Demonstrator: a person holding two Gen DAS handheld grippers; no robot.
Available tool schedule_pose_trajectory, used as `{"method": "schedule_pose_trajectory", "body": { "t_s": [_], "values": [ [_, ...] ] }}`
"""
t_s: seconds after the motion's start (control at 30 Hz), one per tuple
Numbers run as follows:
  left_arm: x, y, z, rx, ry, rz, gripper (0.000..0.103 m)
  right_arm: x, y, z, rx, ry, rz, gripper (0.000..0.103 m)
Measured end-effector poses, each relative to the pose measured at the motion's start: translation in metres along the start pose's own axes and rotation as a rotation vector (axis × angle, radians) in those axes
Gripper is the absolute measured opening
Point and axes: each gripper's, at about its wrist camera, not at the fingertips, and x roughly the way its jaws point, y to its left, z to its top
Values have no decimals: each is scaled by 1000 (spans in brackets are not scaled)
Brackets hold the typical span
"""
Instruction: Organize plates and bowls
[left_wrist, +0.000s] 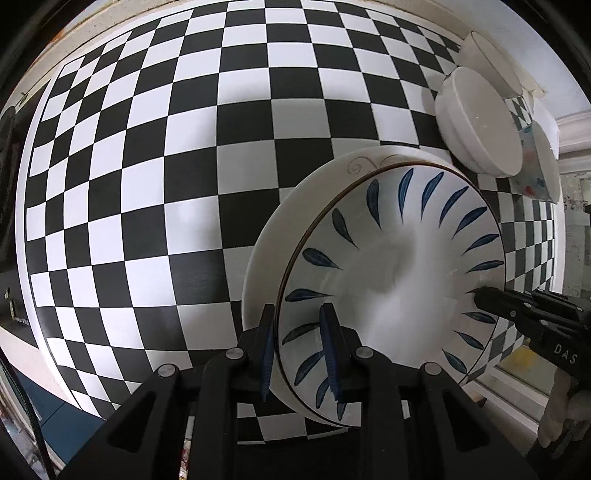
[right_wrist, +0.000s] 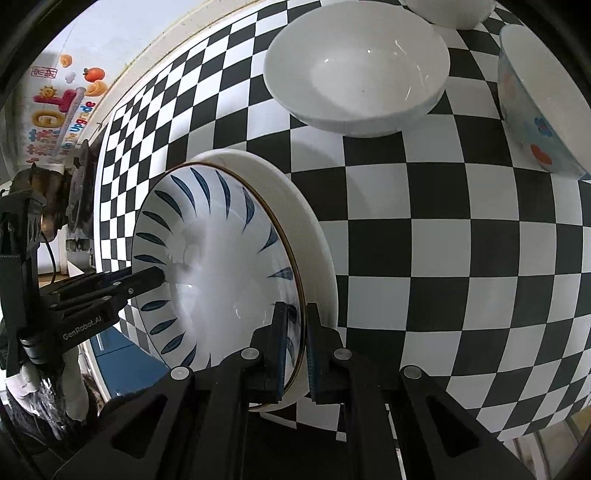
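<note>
A white bowl with blue leaf strokes inside and a thin dark rim (left_wrist: 399, 258) (right_wrist: 218, 266) hangs low over the black-and-white checkered table (left_wrist: 166, 166) (right_wrist: 461, 258). My left gripper (left_wrist: 298, 347) is shut on the bowl's near rim, one finger inside the wall and one outside. My right gripper (right_wrist: 297, 343) is shut on the opposite rim in the same way. Each gripper shows in the other's view at the bowl's far edge: the right gripper (left_wrist: 484, 297) and the left gripper (right_wrist: 157, 276). The bowl's underside is hidden.
A plain white bowl (left_wrist: 476, 122) (right_wrist: 358, 70) stands just beyond the held bowl. A second white bowl (left_wrist: 484, 55) (right_wrist: 450, 11) is behind it. A bowl with red and blue flowers (left_wrist: 535, 166) (right_wrist: 535, 107) is beside them. The table's edge runs along the wall.
</note>
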Motion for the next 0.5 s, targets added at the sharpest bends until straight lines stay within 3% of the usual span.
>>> {"method": "schedule_pose_trajectory", "body": {
  "t_s": [0.5],
  "values": [
    [6,-9,-10,-26,-11,17,22,3,10,0,7,-29,-57,12]
  ]
}}
